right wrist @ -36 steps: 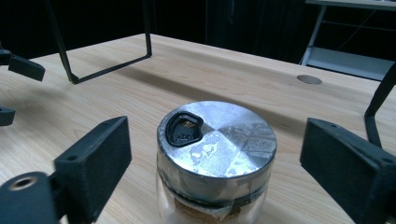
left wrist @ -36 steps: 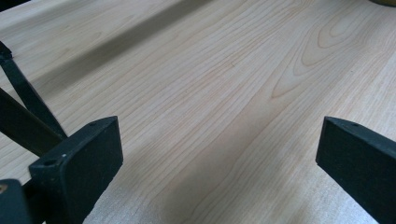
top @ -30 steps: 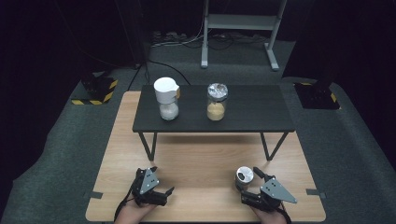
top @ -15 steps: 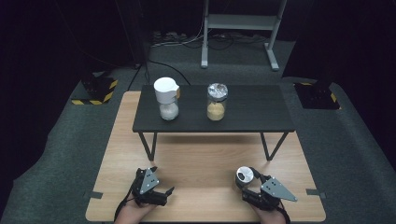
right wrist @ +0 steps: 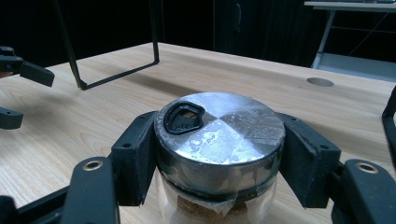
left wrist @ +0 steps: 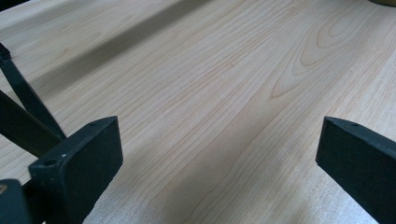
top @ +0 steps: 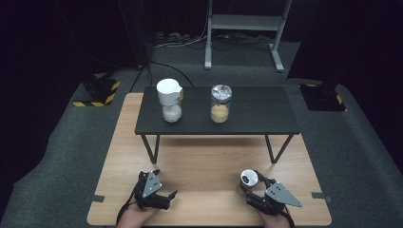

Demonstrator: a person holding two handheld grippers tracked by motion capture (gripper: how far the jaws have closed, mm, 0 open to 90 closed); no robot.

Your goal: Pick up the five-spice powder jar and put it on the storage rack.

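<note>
Steel-lidded jar between right tongs

On the table we see a raised shelf at the back bearing two jars, one left of the other. Before the shelf, a third jar stands at the near right.

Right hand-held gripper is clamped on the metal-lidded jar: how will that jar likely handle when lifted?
The jar looks like glass, so probably fragile. The right hand-held gripper clamps the smooth lid, which may slip. Part-filled with powder, it is likely fairly heavy.
</note>
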